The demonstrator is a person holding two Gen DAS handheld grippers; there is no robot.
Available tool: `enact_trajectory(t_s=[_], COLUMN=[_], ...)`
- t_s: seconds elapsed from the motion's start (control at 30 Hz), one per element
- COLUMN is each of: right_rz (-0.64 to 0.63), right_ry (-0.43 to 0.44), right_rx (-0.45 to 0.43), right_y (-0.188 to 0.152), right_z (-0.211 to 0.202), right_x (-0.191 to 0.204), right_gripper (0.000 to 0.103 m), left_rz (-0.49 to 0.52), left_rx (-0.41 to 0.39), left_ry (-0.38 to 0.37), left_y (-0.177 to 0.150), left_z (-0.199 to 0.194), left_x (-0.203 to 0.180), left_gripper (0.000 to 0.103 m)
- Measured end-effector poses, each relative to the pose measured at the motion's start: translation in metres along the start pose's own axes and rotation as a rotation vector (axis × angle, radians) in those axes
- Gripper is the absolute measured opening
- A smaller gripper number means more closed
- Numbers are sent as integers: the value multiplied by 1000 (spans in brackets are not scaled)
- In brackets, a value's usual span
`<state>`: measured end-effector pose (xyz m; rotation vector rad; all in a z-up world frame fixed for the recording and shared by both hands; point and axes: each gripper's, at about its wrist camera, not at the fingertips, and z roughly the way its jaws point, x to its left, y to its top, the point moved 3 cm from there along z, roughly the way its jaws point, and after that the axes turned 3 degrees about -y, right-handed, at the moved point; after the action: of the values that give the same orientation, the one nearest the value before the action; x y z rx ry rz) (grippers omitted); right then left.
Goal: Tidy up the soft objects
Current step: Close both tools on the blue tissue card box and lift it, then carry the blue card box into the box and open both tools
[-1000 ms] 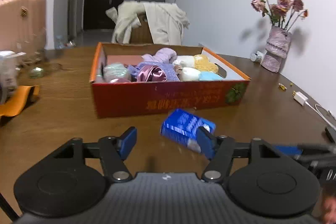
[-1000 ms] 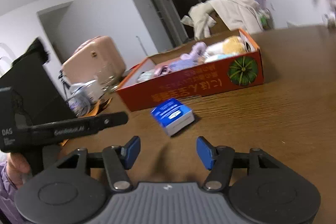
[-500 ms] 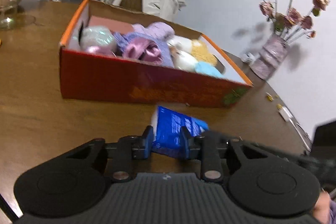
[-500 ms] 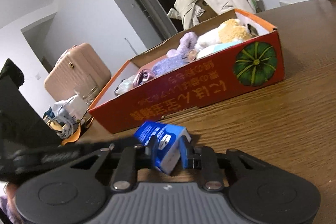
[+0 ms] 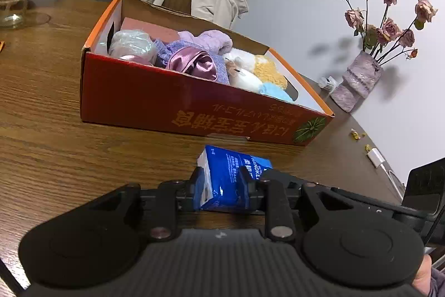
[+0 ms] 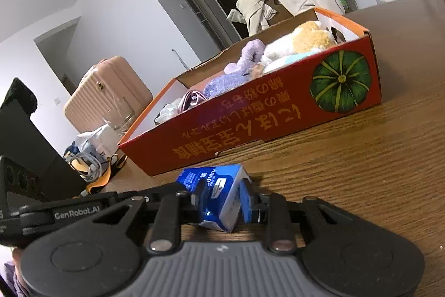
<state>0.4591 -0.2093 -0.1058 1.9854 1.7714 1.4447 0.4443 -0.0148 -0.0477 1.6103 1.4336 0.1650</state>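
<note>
One blue tissue pack (image 5: 233,180) sits on the wooden desk (image 5: 55,152), just in front of the red cardboard box (image 5: 172,107) and apart from it. Both grippers have it: the left hand-held gripper (image 5: 221,185) is clamped on the pack's sides, and the right hand-held gripper (image 6: 222,202) is clamped on it too, from its own side.

In the left wrist view the pack's long axis runs away from the camera, its far end pointing toward the box wall and slightly right. In the right wrist view it stands tilted, one corner down near the desk; whether it touches the wood is hard to tell.

The pack is a small soft block, deep blue with white print and a white end face (image 6: 232,208).

The one box is open on top, with orange rims, yellow lettering and a green pumpkin picture (image 6: 340,81) on its long wall. Inside lie several soft things: a pale wrapped bundle (image 5: 130,45), a shiny pink satin piece (image 5: 194,64), a lilac plush (image 5: 214,39), a white and yellow plush (image 5: 264,71) and a light blue one (image 5: 275,91).
</note>
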Motion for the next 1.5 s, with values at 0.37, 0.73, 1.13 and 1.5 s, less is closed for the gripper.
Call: enact_trajectory(t_s=[0.37,0.73,1.13,1.5], right_rz=[-87,-109,-205,-236], right_ry=[-4,17,-19,-120], right_rx=[-57,-145,-168,133], right_y=[-19,-22,117,121], right_z=[-65,-145,-73,75], right_x=[28,39,47,24], right_gripper=[16,16,16,16], left_rz=[29,46,31,22], left_rx=[-54,-137,-155,39], left_ry=[48,-4,-12,120], left_y=[-36,-47,96,93], left_z=[-65,-111,-33,55], left_x=[-53,-109,-82,1], left_gripper=[25,25,25,25])
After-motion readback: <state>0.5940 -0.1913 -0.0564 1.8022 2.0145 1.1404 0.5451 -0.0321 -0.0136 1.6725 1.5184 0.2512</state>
